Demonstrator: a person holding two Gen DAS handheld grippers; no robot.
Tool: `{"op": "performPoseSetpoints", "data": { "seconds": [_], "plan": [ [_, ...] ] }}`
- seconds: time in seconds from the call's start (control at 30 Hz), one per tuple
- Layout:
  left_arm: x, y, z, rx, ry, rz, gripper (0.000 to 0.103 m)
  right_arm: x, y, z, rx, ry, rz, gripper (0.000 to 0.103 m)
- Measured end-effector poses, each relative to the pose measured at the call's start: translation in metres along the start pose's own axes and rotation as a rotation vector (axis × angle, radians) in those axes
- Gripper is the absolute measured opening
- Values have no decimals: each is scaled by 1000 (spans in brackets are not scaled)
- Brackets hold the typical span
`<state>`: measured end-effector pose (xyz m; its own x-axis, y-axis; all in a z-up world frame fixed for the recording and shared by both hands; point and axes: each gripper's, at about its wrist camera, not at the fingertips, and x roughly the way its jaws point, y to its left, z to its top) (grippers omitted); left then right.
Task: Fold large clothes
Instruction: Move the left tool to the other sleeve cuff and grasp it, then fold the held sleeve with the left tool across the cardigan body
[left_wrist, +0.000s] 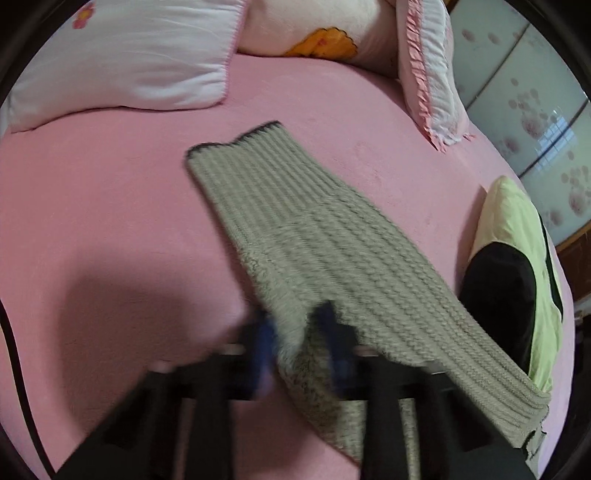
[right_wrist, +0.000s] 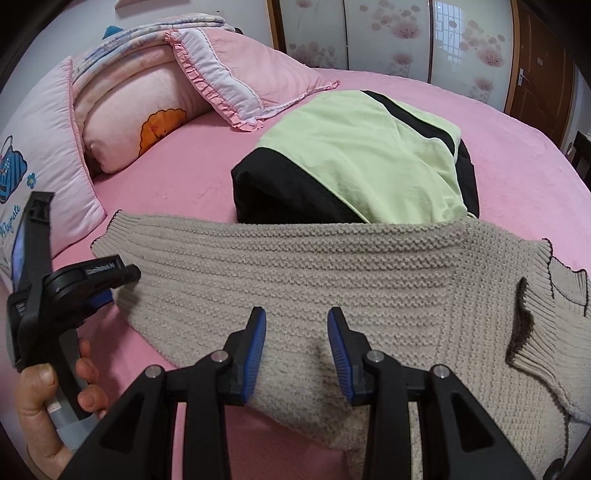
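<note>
**Two grippers at the near edge of the sweater**

Your grey knit sweater (right_wrist: 332, 280) lies on the pink bed (right_wrist: 517, 155), its sleeve stretched away toward the pillows. In the left wrist view the sleeve runs diagonally up the bed to its dark-trimmed cuff (left_wrist: 236, 142).

Your left gripper (left_wrist: 297, 347) is blurred; its blue-padded fingers (left_wrist: 334, 343) sit on either side of a raised ridge of knit at the sleeve's near edge. They look to be pinching that fold, though the blur leaves the contact unclear. From the right wrist view, this gripper (right_wrist: 107, 286) meets the sleeve's lower edge, held in your left hand (right_wrist: 55, 398).

Your right gripper (right_wrist: 297, 350) hangs over the sweater's near hem with its fingers (right_wrist: 255, 350) spread apart, knit showing between the pads but not clamped.

Just beyond the sweater sits a folded green and black garment (right_wrist: 354, 162); the knit's far edge touches it. Pillows (right_wrist: 229, 74) line the head of the bed, and floral doors (right_wrist: 388, 33) stand behind.
</note>
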<state>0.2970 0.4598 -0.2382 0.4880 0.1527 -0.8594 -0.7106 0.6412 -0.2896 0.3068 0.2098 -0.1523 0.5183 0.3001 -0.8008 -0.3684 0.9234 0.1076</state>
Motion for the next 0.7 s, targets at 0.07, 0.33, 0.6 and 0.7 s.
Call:
{"op": "performPoseSetpoints", "data": {
  "seconds": [0.07,0.33,0.6,0.7],
  "plan": [
    [-4,-7,1,34,-12,30,9,-3,0,-1,-1,-1,7,35],
    [-55,-32,0,76,-95,-26,7,-34,-18,-9,24,-27,15,35],
    [-134,-96,-22,194,-162,-145,7,-94,-63,-20,88,-105,-18,35],
    [-163,-126,-38,254,-179,-189,7,-118,-82,-22,99,-134,-43,35]
  ]
}}
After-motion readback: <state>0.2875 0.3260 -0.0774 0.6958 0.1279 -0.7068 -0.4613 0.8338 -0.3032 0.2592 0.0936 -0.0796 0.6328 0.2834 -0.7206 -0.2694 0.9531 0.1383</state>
